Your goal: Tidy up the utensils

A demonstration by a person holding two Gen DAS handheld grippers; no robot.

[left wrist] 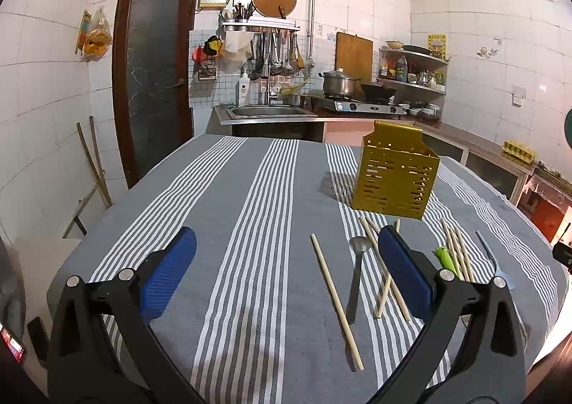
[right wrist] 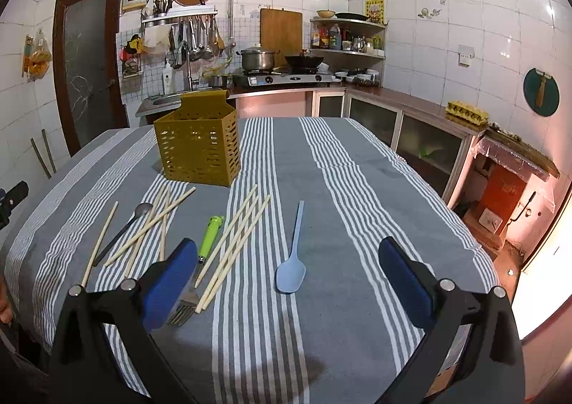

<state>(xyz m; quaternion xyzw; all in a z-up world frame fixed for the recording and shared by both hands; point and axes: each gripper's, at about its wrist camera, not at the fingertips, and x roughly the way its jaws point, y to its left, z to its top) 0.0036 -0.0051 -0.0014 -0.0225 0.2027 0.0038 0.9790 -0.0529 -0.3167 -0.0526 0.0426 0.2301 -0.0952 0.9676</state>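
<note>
A gold perforated utensil holder [left wrist: 395, 175] stands on the striped tablecloth; it also shows in the right wrist view [right wrist: 200, 146]. Loose wooden chopsticks [left wrist: 336, 300] [right wrist: 232, 247], a dark metal spoon [left wrist: 355, 275] [right wrist: 123, 229], a green-handled fork [right wrist: 209, 236] [left wrist: 445, 257] and a light blue plastic spoon [right wrist: 291, 273] lie in front of it. My left gripper [left wrist: 286, 275] is open and empty above the cloth, left of the utensils. My right gripper [right wrist: 287, 279] is open and empty, with the blue spoon between its fingers' line of sight.
The table [right wrist: 357, 189] is covered with a grey and white striped cloth. Behind it are a sink [left wrist: 266, 111], a stove with a pot [right wrist: 257, 59] and a wok, shelves, and a dark door [left wrist: 153, 68]. Low cabinets [right wrist: 422, 139] run along the right.
</note>
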